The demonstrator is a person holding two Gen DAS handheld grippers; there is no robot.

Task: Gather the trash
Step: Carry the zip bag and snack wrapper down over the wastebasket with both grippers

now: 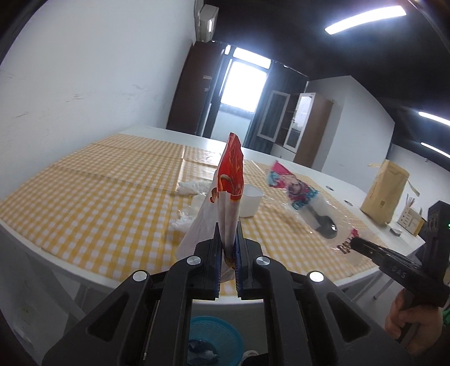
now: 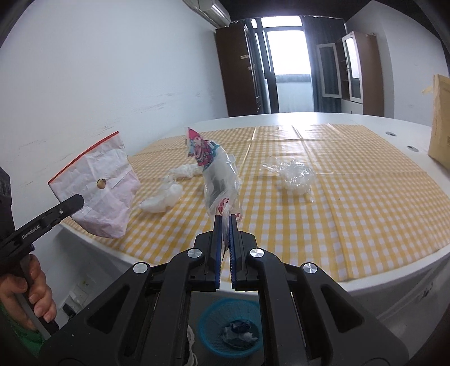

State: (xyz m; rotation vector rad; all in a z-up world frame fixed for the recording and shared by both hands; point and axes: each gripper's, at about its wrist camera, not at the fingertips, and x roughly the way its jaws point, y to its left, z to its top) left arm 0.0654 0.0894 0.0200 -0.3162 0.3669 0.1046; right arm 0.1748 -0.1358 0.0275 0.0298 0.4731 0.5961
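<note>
Blown-out window [image 2: 289, 48] backlight, ceiling strip lights [image 1: 365, 19], fisheye-warped dark corners

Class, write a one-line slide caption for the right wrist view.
Right claw pinches a clear printed wrapper above the blue bin.

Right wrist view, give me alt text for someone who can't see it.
The right tongs pinch a clear printed plastic wrapper above a yellow checked tablecloth. At left, the left tongs hold a white paper bag; a blue basket sits below.
</note>
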